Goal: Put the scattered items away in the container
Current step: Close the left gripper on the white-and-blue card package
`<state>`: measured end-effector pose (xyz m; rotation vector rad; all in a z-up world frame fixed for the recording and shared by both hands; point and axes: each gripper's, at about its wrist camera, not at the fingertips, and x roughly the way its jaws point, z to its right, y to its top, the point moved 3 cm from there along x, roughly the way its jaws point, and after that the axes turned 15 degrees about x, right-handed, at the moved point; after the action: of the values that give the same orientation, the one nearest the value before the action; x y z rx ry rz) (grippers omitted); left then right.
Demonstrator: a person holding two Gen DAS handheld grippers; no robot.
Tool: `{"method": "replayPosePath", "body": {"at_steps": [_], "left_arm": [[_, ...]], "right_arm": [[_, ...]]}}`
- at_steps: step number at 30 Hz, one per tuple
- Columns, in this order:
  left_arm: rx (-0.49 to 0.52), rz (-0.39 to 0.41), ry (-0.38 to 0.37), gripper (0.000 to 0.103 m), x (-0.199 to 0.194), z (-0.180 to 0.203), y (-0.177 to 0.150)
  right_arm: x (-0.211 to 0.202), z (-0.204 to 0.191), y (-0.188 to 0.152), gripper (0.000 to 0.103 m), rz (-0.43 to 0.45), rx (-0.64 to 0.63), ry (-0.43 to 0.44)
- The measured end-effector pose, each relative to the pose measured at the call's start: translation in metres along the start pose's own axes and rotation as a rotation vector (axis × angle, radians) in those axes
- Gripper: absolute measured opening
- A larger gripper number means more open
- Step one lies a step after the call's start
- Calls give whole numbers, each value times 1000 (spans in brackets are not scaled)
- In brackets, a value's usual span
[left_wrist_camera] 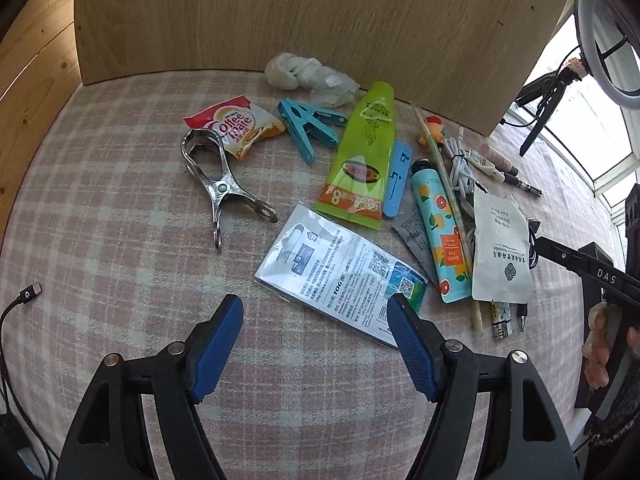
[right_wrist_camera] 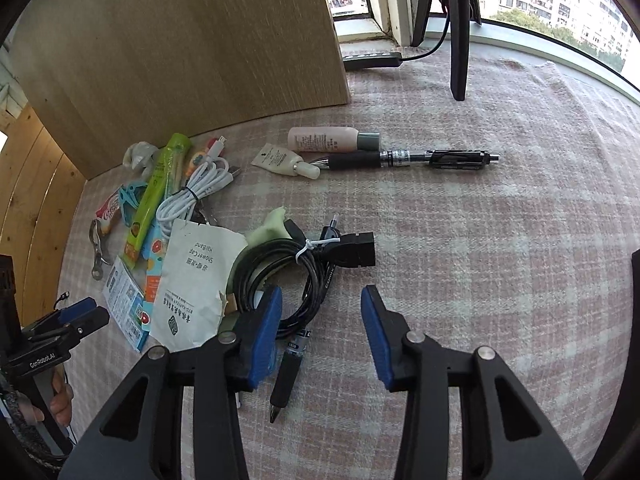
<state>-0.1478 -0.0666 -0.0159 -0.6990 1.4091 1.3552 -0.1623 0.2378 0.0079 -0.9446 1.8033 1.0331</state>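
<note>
Scattered items lie on a pink checked cloth point(left_wrist_camera: 120, 240). My left gripper point(left_wrist_camera: 314, 307) hovers open, its right fingertip over the corner of a clear labelled packet point(left_wrist_camera: 340, 268). Beyond it lie a metal clamp point(left_wrist_camera: 218, 184), a Coffee mate sachet point(left_wrist_camera: 236, 128), teal clips point(left_wrist_camera: 308, 124), a green tube point(left_wrist_camera: 360, 160) and a fruit-print bottle point(left_wrist_camera: 440, 232). My right gripper point(right_wrist_camera: 321, 296) is open over bare cloth, its left finger beside a black cable coil point(right_wrist_camera: 288, 264) and above a black pen point(right_wrist_camera: 288, 368). A white shower-cap packet point(right_wrist_camera: 196, 280) lies to the left.
A light wooden panel point(left_wrist_camera: 280, 12) stands upright behind the pile. Further back lie a pink bottle point(right_wrist_camera: 324, 139), a small white tube point(right_wrist_camera: 284, 162), a second pen point(right_wrist_camera: 412, 158) and a white cable point(right_wrist_camera: 200, 188). A USB lead point(left_wrist_camera: 28, 292) lies at the left.
</note>
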Motion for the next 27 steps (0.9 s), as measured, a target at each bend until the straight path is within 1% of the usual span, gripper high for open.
{"method": "replayPosePath", "body": {"at_steps": [2, 4, 5, 6, 7, 8, 9, 10, 12, 13, 14, 16, 17, 20, 21, 24, 25, 27], "left_arm": [[-24, -16, -29, 72, 9, 1, 4], [-31, -5, -17, 73, 13, 4, 11], [-30, -7, -2, 73, 15, 6, 15], [-24, -5, 15, 73, 17, 8, 19], [-16, -3, 32, 73, 19, 10, 22], [-6, 2, 53, 70, 20, 13, 25], [4, 10, 75, 61, 20, 15, 27], [9, 22, 85, 58, 20, 17, 28], [-10, 39, 58, 38, 17, 17, 29], [-21, 45, 51, 34, 16, 16, 29], [-23, 54, 52, 27, 14, 14, 28], [-24, 72, 54, 19, 10, 11, 26], [-33, 82, 52, 13, 7, 9, 25], [-45, 107, 26, 7, -1, 4, 20], [-48, 114, 22, 0, -3, 2, 18], [-50, 128, 3, 0, -8, -1, 13], [-50, 127, 1, 0, -8, -2, 11], [-64, 130, -33, 0, -10, -3, 8]], "right_arm": [[5, -2, 1, 41, -12, -3, -4], [10, -4, 2, 40, -27, -1, -4], [13, -6, 2, 34, -36, -7, -8], [15, -7, 2, 26, -45, -16, -15], [16, -7, 1, 24, -43, -26, -25], [15, -8, 1, 21, -40, -35, -32], [14, -7, 0, 17, -46, -37, -30], [12, -6, 0, 17, -49, -33, -24], [9, -2, -2, 15, -47, -26, -16], [8, 0, -3, 15, -45, -23, -14], [6, 2, -4, 15, -42, -19, -12], [2, 6, -7, 14, -33, -11, -13], [0, 8, -8, 14, -29, -7, -14], [-9, 16, -13, 13, -19, 10, -8], [-12, 18, -14, 13, -15, 16, -4], [-24, 26, -16, 11, 2, 36, 13], [-28, 28, -17, 8, 8, 42, 19], [-38, 33, -18, 8, 18, 48, 27]]}}
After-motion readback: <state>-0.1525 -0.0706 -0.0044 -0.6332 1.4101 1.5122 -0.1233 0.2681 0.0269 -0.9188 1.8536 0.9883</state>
